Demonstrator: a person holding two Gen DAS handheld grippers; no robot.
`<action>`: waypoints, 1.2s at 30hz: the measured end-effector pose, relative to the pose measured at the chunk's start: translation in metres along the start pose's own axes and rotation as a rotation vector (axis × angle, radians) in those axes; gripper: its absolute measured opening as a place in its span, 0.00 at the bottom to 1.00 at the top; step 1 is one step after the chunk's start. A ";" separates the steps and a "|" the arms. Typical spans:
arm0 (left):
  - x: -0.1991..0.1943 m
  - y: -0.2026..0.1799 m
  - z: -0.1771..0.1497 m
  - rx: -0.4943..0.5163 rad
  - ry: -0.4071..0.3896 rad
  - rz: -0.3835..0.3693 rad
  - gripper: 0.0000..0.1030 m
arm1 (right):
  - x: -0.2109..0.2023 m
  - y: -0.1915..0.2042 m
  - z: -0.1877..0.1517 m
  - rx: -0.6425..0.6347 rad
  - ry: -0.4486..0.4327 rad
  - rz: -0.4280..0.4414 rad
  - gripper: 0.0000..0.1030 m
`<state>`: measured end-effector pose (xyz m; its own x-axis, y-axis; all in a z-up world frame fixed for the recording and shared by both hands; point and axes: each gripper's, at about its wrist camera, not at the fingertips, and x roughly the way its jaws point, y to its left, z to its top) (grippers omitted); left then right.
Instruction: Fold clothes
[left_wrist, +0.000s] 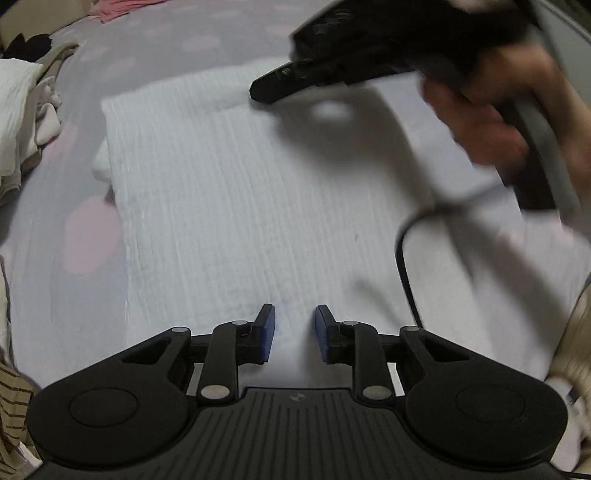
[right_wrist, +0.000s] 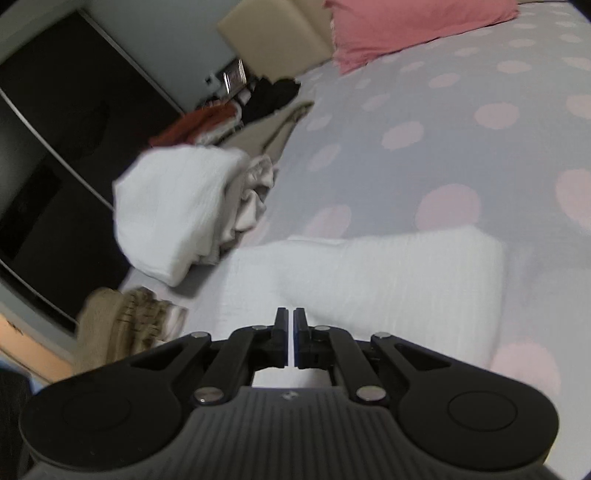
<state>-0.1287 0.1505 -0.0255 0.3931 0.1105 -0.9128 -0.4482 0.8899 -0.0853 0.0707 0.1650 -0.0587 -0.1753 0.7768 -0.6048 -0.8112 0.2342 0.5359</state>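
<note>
Your white ribbed cloth (left_wrist: 229, 192) lies flat in the middle of the grey bed cover with pink dots (right_wrist: 424, 122), already folded into a neat, thick rectangle with one puffy doubled edge. It looks soft and crinkly, with fine lines running along it. Beside the white cloth, off its left edge, a loose heap of white and beige clothes (right_wrist: 192, 210) still waits for you. Your left gripper (left_wrist: 294, 332) hangs over the cloth with jaws a little apart and empty. Your right gripper (right_wrist: 290, 338) has jaws together, holding nothing.
</note>
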 end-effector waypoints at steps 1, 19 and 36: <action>0.000 0.003 0.000 -0.016 -0.001 -0.017 0.21 | 0.009 -0.005 0.004 -0.004 0.021 -0.029 0.01; -0.001 0.031 -0.015 -0.067 -0.018 -0.079 0.21 | -0.064 -0.029 -0.021 0.036 -0.008 0.093 0.09; -0.033 0.045 -0.013 -0.146 -0.125 0.015 0.22 | -0.080 -0.030 -0.081 0.053 0.035 -0.141 0.10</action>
<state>-0.1726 0.1810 -0.0047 0.4784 0.1852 -0.8584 -0.5625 0.8152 -0.1377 0.0641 0.0487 -0.0743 -0.0817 0.7132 -0.6962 -0.7986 0.3711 0.4739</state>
